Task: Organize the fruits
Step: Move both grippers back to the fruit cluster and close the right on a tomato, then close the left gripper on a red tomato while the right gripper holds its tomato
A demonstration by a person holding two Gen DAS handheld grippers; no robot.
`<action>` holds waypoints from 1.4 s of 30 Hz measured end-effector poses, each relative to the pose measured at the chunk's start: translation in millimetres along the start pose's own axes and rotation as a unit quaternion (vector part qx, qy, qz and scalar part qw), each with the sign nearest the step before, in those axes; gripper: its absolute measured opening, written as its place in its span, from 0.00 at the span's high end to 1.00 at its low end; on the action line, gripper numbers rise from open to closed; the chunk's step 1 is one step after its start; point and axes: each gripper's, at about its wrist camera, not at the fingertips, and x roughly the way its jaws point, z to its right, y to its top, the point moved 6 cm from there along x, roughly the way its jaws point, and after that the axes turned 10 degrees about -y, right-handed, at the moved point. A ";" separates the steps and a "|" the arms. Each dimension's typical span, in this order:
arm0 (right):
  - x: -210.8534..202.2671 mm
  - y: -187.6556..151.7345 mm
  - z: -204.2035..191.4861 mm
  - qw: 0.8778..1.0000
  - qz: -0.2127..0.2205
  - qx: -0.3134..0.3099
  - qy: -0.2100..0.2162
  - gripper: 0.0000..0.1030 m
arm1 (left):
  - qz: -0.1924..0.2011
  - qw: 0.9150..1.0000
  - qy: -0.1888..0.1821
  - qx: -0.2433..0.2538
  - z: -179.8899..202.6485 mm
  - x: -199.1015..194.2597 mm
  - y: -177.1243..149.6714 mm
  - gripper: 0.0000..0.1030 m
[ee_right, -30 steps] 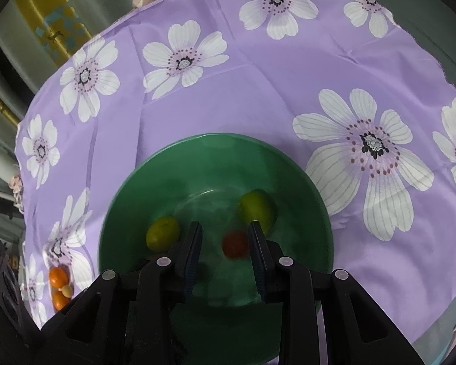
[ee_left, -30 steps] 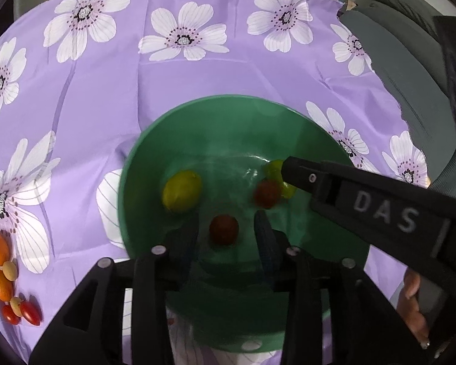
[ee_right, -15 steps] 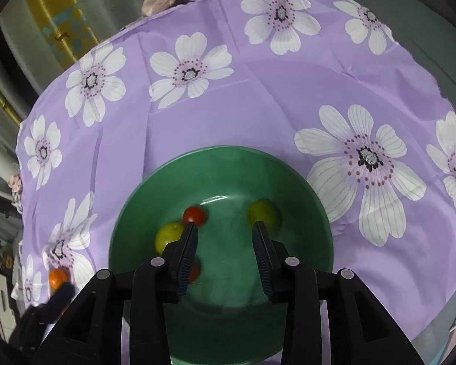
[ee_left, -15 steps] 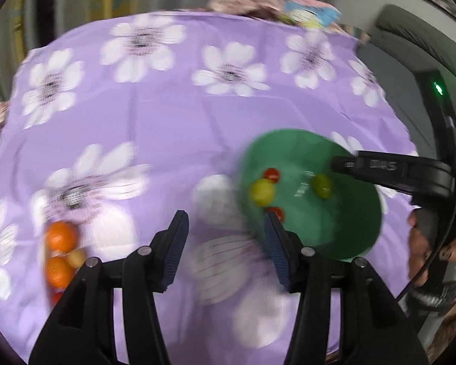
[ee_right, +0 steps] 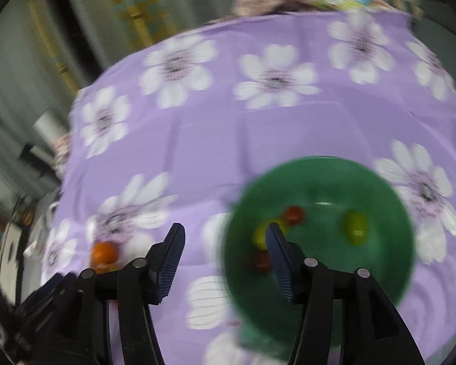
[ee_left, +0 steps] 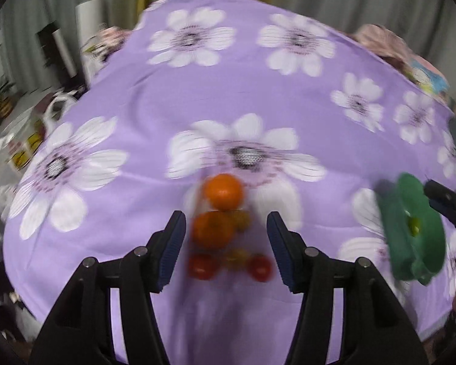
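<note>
Item: loose fruit cluster, left part of the purple flowered tablecloth (ee_left: 136, 121). Not yet collected. It comprises a far orange (ee_left: 223, 191), a near orange (ee_left: 211, 229) touching it, two small yellowish fruits (ee_left: 242, 219) beside and below the oranges, blurred, and two red tomatoes (ee_left: 202, 266) at the near edge of the cluster.

Item: left gripper (ee_left: 226, 246). Jaws are opening and empty; the cluster lies in the gap ahead of them, and no pad touches any fruit.

Item: right gripper (ee_right: 225, 254). Jaws are opening, nothing between the pads; it hangs over the left rim of the bowl.

Item: green bowl (ee_right: 389, 200), right of the cluster and well apart from it. Contents: a yellow-green fruit at left (ee_right: 260, 234), partly hidden by a jaw, two red tomatoes (ee_right: 294, 215), and a green fruit at right (ee_right: 355, 227).

Status, as judged: four pieces in the bowl, six left on the cloth; somewhat under half done. Next candidate appears to be a piece from the cluster, for the left gripper.
</note>
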 end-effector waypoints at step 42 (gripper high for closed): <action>67.7 -55.3 -79.6 0.985 -0.143 -0.052 0.081 0.72 | -0.091 0.996 0.020 0.001 -10.6 42.6 -38.0 0.66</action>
